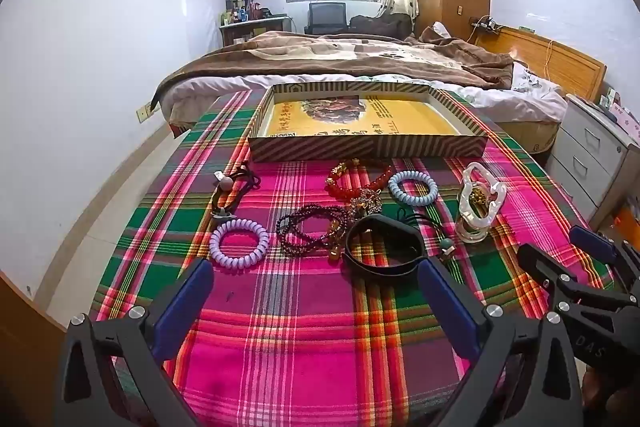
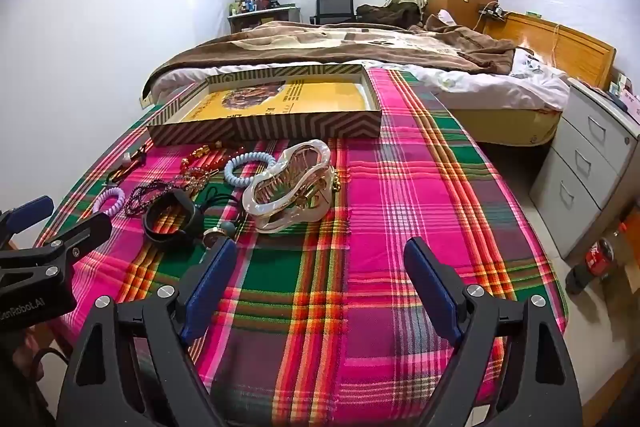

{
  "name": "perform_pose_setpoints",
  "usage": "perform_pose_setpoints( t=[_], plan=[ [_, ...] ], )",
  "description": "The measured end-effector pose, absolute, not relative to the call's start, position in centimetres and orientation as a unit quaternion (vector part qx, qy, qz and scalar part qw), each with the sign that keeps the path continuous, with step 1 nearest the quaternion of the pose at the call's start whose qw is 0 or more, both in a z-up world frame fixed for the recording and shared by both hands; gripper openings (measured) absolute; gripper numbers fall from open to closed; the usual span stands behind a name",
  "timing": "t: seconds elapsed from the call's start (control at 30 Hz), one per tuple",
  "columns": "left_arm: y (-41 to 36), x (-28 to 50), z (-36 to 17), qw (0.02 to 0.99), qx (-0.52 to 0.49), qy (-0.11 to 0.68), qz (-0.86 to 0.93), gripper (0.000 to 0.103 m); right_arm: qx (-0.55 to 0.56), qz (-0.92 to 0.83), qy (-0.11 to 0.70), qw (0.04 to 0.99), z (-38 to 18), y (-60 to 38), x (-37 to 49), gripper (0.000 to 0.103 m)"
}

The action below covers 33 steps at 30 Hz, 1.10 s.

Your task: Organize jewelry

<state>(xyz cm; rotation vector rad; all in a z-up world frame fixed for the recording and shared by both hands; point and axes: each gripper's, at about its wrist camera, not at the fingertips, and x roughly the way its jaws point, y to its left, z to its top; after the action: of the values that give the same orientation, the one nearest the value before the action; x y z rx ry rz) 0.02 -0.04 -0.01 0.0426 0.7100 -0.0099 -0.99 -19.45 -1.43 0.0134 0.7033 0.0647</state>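
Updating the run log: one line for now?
left gripper open, empty | right gripper open, empty | jewelry on cloth | tray empty

Bracelets, coil ties and a pearly claw clip [image 2: 286,183] lie scattered before the empty striped tray [image 1: 360,147].

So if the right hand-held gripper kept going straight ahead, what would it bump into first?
Probably the plaid tablecloth: the open right hand-held gripper tilts downward with only bare cloth ahead. The white hair claw clip sits a bit left of that line; depth is hard to judge.
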Motion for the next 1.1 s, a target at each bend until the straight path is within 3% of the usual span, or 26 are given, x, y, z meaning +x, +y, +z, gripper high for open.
perform_pose_setpoints(
  t=[1.1],
  plan=[
    [0.4,0.6,0.8,0.938,0.016,0.347,0.01,0.103,0.008,0.027,0.34,0.94,-0.7,-19.4,-0.4,0.086]
  ],
)
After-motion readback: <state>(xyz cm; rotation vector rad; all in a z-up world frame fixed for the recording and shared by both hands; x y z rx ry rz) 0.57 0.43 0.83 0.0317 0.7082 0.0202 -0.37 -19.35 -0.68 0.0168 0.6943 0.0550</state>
